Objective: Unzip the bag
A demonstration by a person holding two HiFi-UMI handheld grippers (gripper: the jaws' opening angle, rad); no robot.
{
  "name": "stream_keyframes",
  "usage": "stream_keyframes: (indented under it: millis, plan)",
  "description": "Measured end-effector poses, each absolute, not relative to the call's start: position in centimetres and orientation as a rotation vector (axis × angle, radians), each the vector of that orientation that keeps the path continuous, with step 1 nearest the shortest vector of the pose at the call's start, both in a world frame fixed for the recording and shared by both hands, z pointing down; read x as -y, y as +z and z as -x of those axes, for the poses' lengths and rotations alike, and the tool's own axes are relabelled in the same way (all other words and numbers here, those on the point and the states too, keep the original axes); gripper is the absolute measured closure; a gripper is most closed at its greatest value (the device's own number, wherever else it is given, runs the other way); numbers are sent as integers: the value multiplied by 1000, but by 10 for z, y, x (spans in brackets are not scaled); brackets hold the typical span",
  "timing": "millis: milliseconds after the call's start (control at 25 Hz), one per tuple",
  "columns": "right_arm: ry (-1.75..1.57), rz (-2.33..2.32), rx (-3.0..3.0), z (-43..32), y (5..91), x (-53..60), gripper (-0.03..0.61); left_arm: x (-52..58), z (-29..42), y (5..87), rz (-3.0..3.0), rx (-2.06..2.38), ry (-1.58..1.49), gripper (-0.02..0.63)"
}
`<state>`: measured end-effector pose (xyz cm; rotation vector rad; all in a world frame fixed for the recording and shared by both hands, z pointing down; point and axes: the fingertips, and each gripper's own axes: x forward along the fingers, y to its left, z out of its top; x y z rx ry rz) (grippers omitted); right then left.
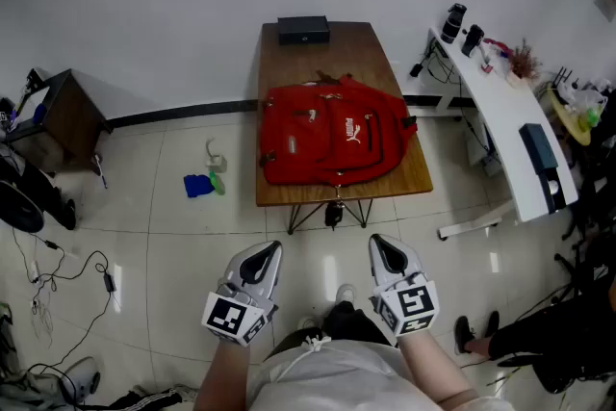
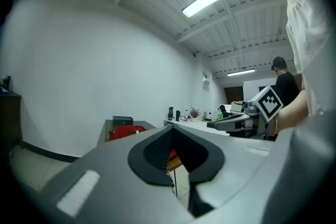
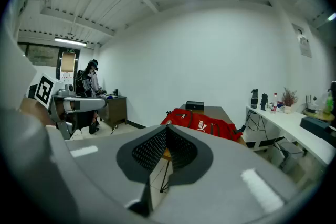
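A red backpack (image 1: pixel 332 132) lies flat on a brown wooden table (image 1: pixel 332 48), its zips closed as far as I can see. Both grippers are held close to my body, over the floor and well short of the table's near edge. My left gripper (image 1: pixel 258 267) is shut with nothing in it, and my right gripper (image 1: pixel 388 257) is shut and empty too. In the left gripper view the backpack (image 2: pixel 123 132) shows far off beyond the closed jaws (image 2: pixel 170 131). In the right gripper view the backpack (image 3: pixel 207 124) lies ahead past the closed jaws (image 3: pixel 165 131).
A black box (image 1: pixel 303 30) sits at the table's far end. A white desk (image 1: pixel 500 111) with bottles stands to the right, a dark cabinet (image 1: pixel 67 115) to the left. A blue cloth (image 1: pixel 199 185) and cables (image 1: pixel 67 274) lie on the floor. Another person (image 3: pixel 89 78) stands far left.
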<state>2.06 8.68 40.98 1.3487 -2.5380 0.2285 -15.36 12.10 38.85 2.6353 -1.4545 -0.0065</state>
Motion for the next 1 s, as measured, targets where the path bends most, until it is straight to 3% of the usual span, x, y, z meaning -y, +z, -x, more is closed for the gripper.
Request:
stream_keyframes:
  millis: [1000]
  plan:
    - [333, -1126, 2658, -49, 446, 150, 571, 97, 91, 442, -2558, 1441, 185, 607]
